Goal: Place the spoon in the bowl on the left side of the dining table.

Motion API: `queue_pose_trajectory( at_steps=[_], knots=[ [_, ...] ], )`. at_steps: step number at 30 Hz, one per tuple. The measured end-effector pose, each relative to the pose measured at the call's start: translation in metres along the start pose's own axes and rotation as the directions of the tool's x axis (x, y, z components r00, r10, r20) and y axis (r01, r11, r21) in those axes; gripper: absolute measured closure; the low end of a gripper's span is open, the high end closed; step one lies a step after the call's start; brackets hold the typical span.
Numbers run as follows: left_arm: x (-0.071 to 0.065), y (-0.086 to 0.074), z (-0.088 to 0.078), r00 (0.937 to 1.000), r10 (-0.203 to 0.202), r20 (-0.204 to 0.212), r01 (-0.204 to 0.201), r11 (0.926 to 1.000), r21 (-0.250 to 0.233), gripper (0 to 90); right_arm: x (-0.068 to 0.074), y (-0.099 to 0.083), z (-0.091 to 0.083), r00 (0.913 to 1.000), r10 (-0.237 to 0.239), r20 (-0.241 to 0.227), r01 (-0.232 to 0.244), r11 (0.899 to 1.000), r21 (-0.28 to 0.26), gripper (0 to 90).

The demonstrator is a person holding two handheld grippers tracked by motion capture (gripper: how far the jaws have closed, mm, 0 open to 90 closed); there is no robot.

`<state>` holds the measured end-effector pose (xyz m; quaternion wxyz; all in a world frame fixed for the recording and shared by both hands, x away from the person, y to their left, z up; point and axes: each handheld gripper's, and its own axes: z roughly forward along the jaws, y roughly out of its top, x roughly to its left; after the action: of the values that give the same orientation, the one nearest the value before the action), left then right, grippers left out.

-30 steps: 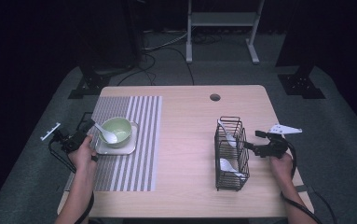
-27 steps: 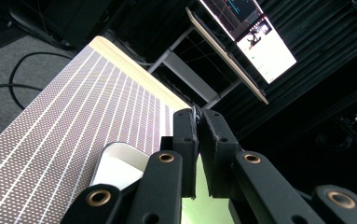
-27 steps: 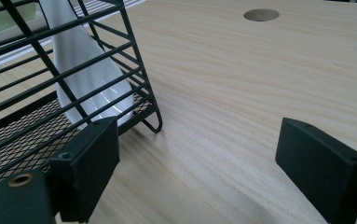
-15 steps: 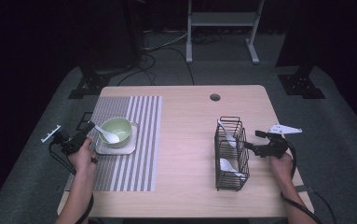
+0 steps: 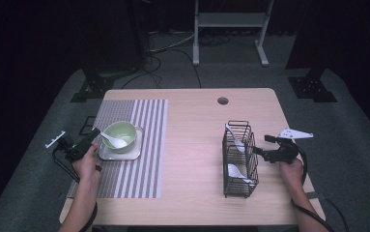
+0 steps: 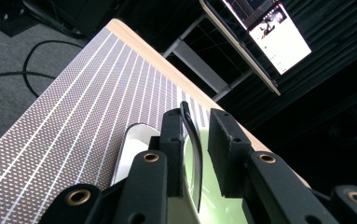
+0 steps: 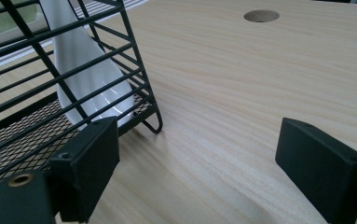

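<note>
Green glaze marks the bowl (image 5: 120, 135), which sits on a white square plate (image 5: 106, 153) on the striped placemat (image 5: 139, 145) at the left side of the wooden bench (image 5: 197, 145). A white spoon (image 5: 115, 141) lies in the bowl with its handle toward the left claw (image 5: 94, 133). That claw, held in the person's left hand (image 5: 87, 162), is at the bowl's left rim. In the left gripper view its jaws straddle the bowl's rim (image 6: 192, 154): one jaw stands outside the wall, the other over the inside, and a gap shows on each side of the rim. The jaws have just been opening, so the rim is between them but not pinched.

On the right side of the bench stands a black wire rack (image 5: 239, 157) with two white spoons (image 5: 234, 171) inside. The right claw (image 5: 259, 151), in the right hand (image 5: 292, 169), is just beside the rack's right side, low over the bench. In the right gripper view its jaws stand wide apart over bare wood, with one jaw close by the rack's lower corner (image 7: 150, 119); nothing lies between them.
</note>
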<state>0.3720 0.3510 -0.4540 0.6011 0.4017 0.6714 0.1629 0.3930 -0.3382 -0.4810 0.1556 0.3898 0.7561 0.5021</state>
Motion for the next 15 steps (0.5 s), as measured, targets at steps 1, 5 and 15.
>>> queue_pose_trajectory(
  at_steps=[1,5,15],
  knots=[
    [0.0003,-0.0003,-0.0002,1.0000,0.004,-0.002,-0.004,1.0000,0.001,74.2,0.0000,0.0000,0.0000,1.0000,0.001,-0.001,-0.001,1.000,0.001,12.2],
    [0.0035,-0.0017,-0.0010,1.0000,-0.002,-0.003,0.002,1.0000,0.007,70.8,-0.0003,0.0000,-0.0002,1.0000,-0.001,-0.003,0.001,1.000,-0.001,12.3],
    [0.0067,-0.0059,-0.0066,1.0000,-0.006,0.006,0.006,0.9998,0.020,64.1,0.0006,0.0001,0.0002,0.9999,-0.009,0.007,0.009,1.000,0.004,12.3]
  ],
)
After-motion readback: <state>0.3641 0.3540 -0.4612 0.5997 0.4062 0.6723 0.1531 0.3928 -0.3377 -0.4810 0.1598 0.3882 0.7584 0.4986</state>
